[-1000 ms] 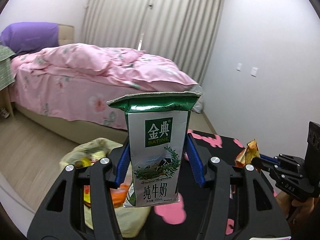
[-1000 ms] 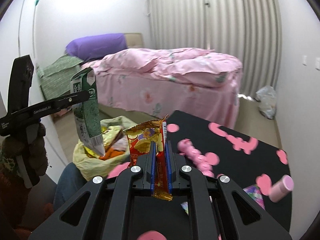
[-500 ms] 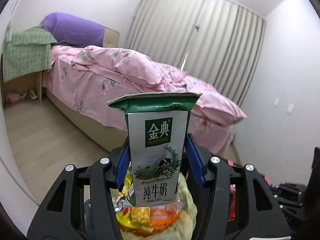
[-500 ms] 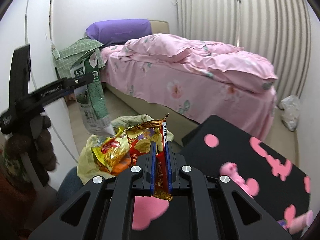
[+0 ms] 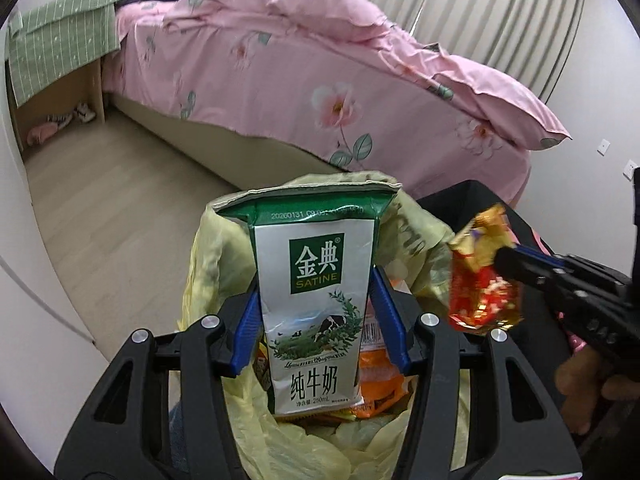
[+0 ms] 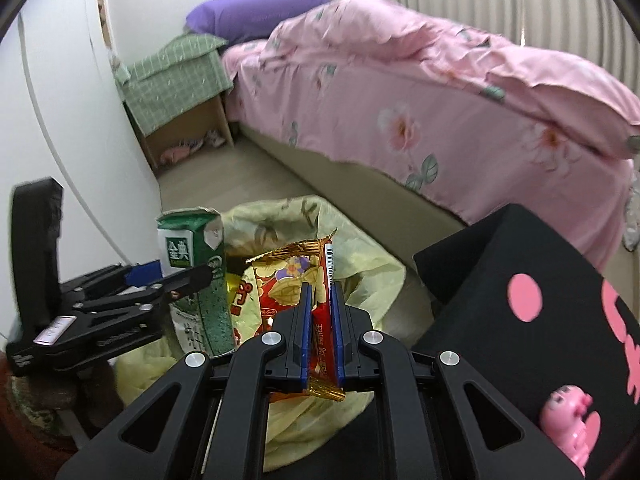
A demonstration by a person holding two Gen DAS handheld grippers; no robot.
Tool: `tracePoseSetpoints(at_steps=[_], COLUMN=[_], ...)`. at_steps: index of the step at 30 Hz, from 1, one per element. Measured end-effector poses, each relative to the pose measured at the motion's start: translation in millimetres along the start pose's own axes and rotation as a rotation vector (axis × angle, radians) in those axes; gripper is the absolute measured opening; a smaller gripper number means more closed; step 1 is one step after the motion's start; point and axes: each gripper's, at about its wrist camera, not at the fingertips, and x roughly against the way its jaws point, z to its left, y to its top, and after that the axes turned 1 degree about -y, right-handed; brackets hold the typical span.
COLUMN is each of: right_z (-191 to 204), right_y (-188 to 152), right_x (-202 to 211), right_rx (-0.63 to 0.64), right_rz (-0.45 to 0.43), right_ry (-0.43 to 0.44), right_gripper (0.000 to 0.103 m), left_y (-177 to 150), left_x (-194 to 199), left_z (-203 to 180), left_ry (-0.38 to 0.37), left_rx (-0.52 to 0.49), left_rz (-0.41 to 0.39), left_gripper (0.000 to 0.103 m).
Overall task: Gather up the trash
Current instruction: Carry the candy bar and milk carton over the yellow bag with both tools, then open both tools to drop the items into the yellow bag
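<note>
My left gripper [image 5: 314, 300] is shut on a white and green milk carton [image 5: 314, 300] and holds it upright over the open yellow trash bag [image 5: 224, 264]. The carton also shows in the right wrist view [image 6: 196, 276], held by the left gripper [image 6: 176, 276]. My right gripper [image 6: 320, 300] is shut on a red and gold snack wrapper [image 6: 296, 280] just above the same yellow bag [image 6: 360, 264]. From the left wrist view the right gripper [image 5: 504, 264] holds the wrapper [image 5: 480, 280] at the bag's right rim. Several wrappers lie in the bag.
A black table with pink spots [image 6: 520, 320] stands right of the bag, with a pink toy [image 6: 572, 420] on it. A pink bed [image 5: 320, 60] lies beyond. A wooden nightstand under a green cloth [image 6: 176, 80] stands by the white wall at left.
Both grippers have swung left from over the table and tilted down over the yellow bag, each still holding its piece of trash. The bag now fills the lower view.
</note>
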Motion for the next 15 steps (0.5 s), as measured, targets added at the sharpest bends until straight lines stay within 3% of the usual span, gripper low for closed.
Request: tracePoseSetpoints(at_steps=[11, 13, 14, 15], right_z=[-2, -3, -3, -4], right_y=[-10, -11, -12, -14], right_x=[-17, -17, -17, -16], right_rx=[-0.026, -0.04, -0.044, -0.048], right_rz=[0.031, 0.04, 0.045, 0.047], right_ry=[0.056, 0.055, 0.05, 0.054], right_gripper=[0.011, 0.02, 0.034, 0.041], left_y=[4, 5, 6, 8], left_x=[6, 9, 11, 14], left_z=[9, 10, 10, 10], left_ry=[-0.047, -0.06, -0.054, -0.048], left_rx=[0.087, 0.096, 0.1, 0.104], left_rz=[0.005, -0.008, -0.017, -0.023], left_gripper=[0.051, 0.067, 0.072, 0.072])
